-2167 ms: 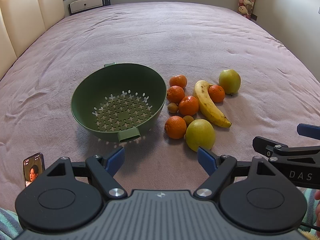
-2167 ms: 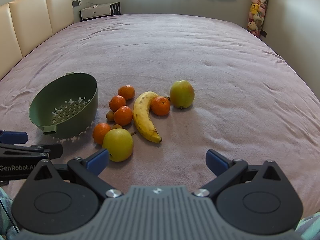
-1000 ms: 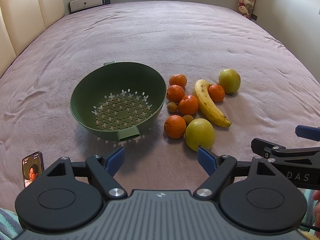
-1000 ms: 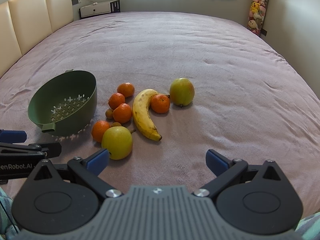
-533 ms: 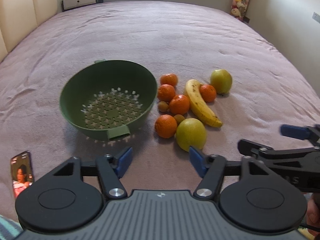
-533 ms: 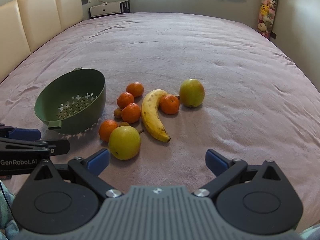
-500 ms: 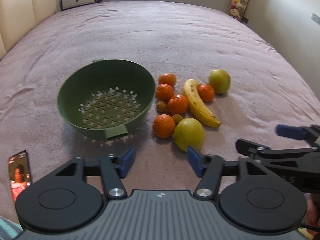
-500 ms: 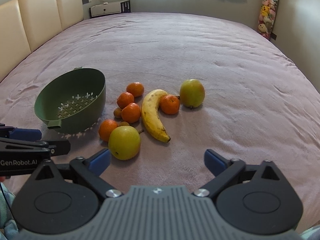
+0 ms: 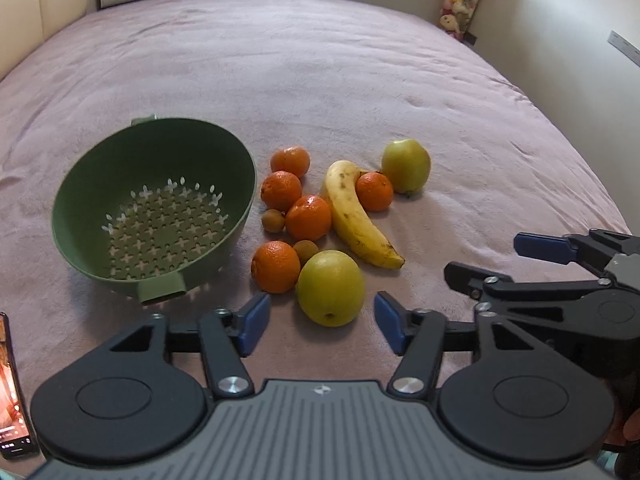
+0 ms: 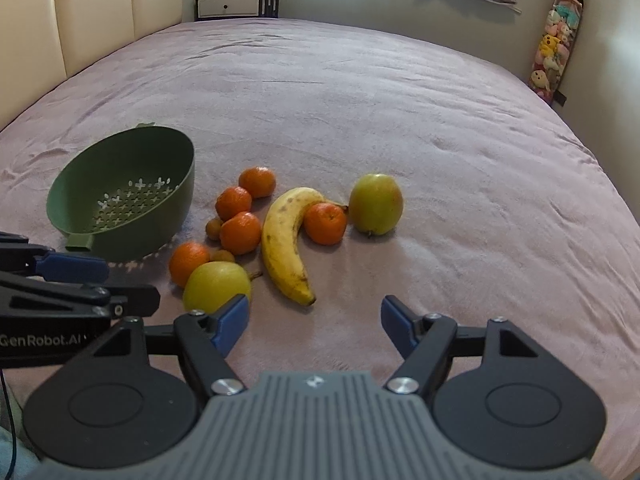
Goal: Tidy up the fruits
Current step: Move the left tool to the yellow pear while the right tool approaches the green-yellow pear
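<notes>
The left gripper [image 9: 321, 323] is opening, holding nothing, with the near apple [image 9: 330, 288] lying just ahead between its jaws. The right gripper [image 10: 315, 323] is closing on nothing, farther off. The colander [image 9: 120, 184] is sitting empty toward the bed's [image 9: 320, 72] left edge.

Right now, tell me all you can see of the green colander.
The colander is a round, deep bowl of dull olive green that looks like matte plastic. Its floor is pierced with cross-shaped and oval holes, pale bedspread showing through. One flat tab handle faces the cameras, a smaller tab sticks up at the far rim. It rests empty on the pinkish bedspread, tilted so its mouth faces the cameras, left of the fruit. Nothing else touches it.
</notes>
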`<state>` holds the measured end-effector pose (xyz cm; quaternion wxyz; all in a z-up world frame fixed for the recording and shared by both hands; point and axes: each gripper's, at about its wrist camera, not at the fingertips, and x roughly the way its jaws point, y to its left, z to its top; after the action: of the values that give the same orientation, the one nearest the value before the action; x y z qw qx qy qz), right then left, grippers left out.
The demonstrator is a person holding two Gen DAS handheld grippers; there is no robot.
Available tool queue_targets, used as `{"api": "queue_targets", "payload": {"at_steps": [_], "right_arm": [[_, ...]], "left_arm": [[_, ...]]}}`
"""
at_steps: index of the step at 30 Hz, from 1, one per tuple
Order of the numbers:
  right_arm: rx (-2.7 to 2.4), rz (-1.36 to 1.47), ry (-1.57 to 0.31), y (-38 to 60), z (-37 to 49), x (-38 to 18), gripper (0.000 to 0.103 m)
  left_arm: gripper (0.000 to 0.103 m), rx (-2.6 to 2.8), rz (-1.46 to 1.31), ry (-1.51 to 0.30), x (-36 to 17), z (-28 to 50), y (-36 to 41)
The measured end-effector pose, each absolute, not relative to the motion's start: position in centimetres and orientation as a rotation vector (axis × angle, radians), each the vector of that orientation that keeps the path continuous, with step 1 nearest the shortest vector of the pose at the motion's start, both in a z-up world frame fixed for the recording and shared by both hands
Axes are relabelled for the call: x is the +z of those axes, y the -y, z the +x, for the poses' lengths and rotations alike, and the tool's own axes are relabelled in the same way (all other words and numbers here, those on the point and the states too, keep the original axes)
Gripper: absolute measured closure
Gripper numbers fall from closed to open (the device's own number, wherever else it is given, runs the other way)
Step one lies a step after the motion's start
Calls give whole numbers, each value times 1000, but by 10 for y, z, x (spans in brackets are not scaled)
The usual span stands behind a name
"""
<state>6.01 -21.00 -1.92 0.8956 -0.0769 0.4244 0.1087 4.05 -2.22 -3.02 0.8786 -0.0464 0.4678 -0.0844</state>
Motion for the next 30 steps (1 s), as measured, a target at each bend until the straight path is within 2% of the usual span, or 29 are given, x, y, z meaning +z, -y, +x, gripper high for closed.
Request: {"api": "queue_targets", "payload": {"at_steps": [2, 5, 7, 19, 23, 30], "right_arm": [[226, -148, -897, 215, 70, -19, 31], [218, -180, -905, 219, 87, -17, 20], [234, -217, -905, 221, 97, -15, 16], [340, -341, -925, 231, 181, -30, 16], [350, -354, -946, 232, 207, -51, 26], [348, -290, -983, 233, 242, -72, 30]], "left_arm": [[26, -168, -105, -992, -33, 48, 24], [22, -160, -122, -1013, -37, 58, 26], [21, -158, -131, -1033, -40, 66, 26], [20, -164, -205, -1119, -76, 100, 31], [21, -162, -168, -1142, -83, 105, 39], [25, -157, -152, -1166, -89, 116, 43]]}}
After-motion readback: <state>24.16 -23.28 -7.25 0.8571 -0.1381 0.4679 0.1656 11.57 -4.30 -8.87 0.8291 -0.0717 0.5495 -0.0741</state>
